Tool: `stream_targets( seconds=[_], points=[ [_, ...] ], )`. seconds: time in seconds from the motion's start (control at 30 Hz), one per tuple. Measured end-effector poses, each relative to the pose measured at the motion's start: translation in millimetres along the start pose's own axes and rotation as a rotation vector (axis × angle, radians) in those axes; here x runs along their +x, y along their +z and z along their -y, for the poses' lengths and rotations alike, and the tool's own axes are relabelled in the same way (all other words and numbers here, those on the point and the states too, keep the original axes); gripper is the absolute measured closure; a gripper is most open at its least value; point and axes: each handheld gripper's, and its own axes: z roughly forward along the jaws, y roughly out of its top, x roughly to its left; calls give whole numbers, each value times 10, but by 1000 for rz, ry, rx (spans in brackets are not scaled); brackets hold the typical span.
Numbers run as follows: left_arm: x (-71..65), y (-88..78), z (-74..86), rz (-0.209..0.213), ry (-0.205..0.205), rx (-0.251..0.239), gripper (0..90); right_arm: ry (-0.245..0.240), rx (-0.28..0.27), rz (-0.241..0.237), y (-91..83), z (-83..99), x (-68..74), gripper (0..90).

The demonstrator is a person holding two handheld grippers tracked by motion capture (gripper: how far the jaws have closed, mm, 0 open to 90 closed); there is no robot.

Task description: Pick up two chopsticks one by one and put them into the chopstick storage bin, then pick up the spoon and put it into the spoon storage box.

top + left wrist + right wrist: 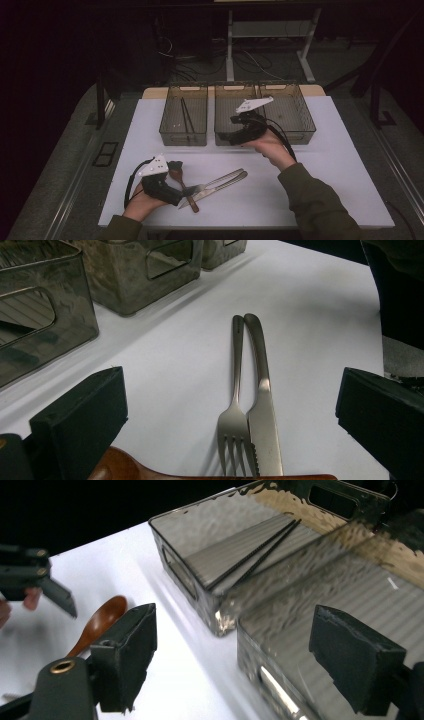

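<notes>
- Near the counter's (325, 165) front edge, the left tongs (175, 167) are spread wide over a wooden spoon (182, 184), nothing gripped.
- Right tongs (231, 128) are held wide open, empty, at the middle bin's (227, 137) front wall.

Person wears olive-green long sleeves (320, 200). Each tool is black w/ a white three-cornered plate on top & black cable trailing: left tool (176, 170), right tool (235, 131). Jaws carry blocky black pads (357, 662); brass-coloured rivet (62, 667) near right tool's jaw.
</notes>
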Motion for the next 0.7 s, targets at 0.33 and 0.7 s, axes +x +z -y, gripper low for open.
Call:
stream_targets(
  seconds=[0.33,0.7],
  points=[
    [-19,6,-5,-7,6,7,0,41,-34,3,-415,417,-78,178],
    [8,-12,14,-18,-9,15,0,102,-77,66,-797,887,-217,147]
  ],
)
